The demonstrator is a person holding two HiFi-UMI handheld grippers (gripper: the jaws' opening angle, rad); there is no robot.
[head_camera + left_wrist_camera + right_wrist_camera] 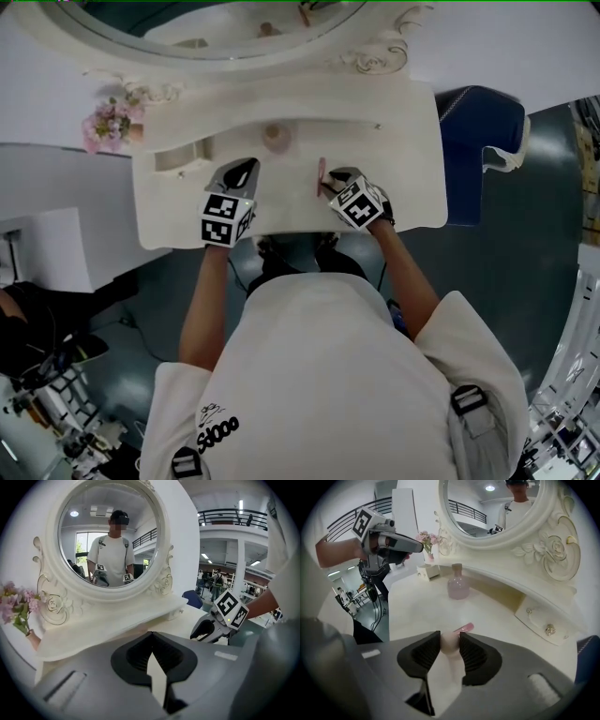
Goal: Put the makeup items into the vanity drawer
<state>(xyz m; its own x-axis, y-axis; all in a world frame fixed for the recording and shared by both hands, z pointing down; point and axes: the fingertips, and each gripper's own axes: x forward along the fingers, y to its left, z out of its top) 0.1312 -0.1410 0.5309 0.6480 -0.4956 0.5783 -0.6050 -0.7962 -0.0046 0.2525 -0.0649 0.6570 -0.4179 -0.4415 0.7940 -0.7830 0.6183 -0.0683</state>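
A slim pink makeup tube lies on the white vanity top. My right gripper is tilted down over its near end. In the right gripper view the jaws stand on either side of the tube's pale rounded cap and the pads touch it, with the pink body sticking out beyond. A pink round bottle stands further back by the shelf. My left gripper hovers left of the tube, its fingertips together with nothing between them.
A round mirror rises behind the vanity top. A small drawer with a knob sits in the shelf at the right, another block at the left. Pink flowers stand at the far left. A blue chair is beside the vanity's right edge.
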